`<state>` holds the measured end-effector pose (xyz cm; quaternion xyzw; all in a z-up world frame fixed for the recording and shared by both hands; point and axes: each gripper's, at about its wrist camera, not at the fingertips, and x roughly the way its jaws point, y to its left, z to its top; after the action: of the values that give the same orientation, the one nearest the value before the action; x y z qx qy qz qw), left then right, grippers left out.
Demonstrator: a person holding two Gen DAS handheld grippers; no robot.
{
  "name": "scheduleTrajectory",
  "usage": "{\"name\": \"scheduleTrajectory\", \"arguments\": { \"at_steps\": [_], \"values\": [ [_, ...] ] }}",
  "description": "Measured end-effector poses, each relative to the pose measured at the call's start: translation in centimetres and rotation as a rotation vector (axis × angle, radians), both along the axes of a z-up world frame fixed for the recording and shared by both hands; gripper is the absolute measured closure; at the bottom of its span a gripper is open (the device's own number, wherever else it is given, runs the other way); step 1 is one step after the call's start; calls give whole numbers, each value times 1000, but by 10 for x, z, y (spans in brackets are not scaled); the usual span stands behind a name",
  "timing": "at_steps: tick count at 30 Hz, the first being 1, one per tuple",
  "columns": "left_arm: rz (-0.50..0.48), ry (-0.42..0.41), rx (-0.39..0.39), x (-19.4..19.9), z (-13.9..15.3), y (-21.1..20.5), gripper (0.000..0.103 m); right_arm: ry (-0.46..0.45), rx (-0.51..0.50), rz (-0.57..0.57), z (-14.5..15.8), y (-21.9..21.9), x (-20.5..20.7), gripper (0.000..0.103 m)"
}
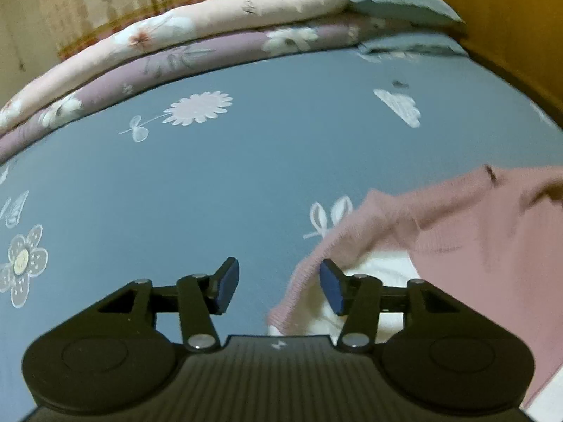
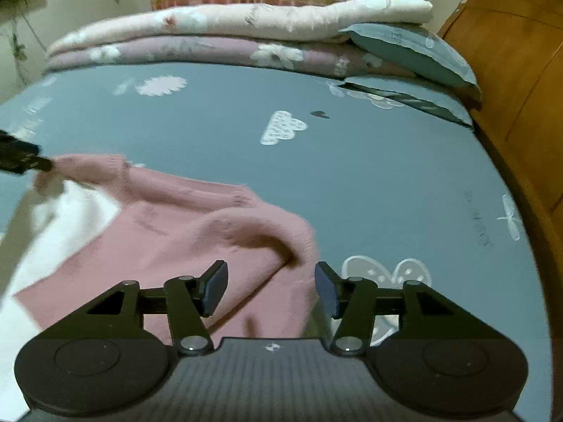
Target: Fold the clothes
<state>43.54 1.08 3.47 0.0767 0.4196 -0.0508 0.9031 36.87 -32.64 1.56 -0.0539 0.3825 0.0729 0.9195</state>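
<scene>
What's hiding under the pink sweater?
Under the fuzzy pink knitted sweater a white cloth pokes out on one side, and both lie on the grey-blue flower-print bedsheet. How far the white cloth reaches beneath is covered, so that can't be seen.

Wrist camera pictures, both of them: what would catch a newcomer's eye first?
The pink sweater stands out first, lying crumpled on the blue-grey bedsheet with white fabric under its left side. Next come the open left gripper and open right gripper, each low in its own view with the sweater's edge between its fingers. At the far edge lies a stack of folded floral quilts.
</scene>
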Motion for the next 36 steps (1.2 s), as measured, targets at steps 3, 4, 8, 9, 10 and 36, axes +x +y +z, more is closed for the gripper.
{"name": "scheduleTrajectory", "arguments": {
  "at_steps": [3,4,8,9,10,36],
  "values": [
    [2,21,-49,-21,-2,7,50,7,50,20,1,1,-26,40],
    [-1,29,-64,-30,-4,9,50,12,67,25,0,0,-35,39],
    [-15,61,-127,-69,-10,17,49,44,103,10,-8,-2,-70,36],
    [-19,69,-143,-79,-12,19,49,55,107,0,-11,-3,-78,36],
    [-21,77,-157,-88,-13,21,50,65,112,-11,-14,-4,-85,36],
    [173,48,-363,-213,-45,4,49,176,293,-5,-61,-6,-100,25]
  ]
}}
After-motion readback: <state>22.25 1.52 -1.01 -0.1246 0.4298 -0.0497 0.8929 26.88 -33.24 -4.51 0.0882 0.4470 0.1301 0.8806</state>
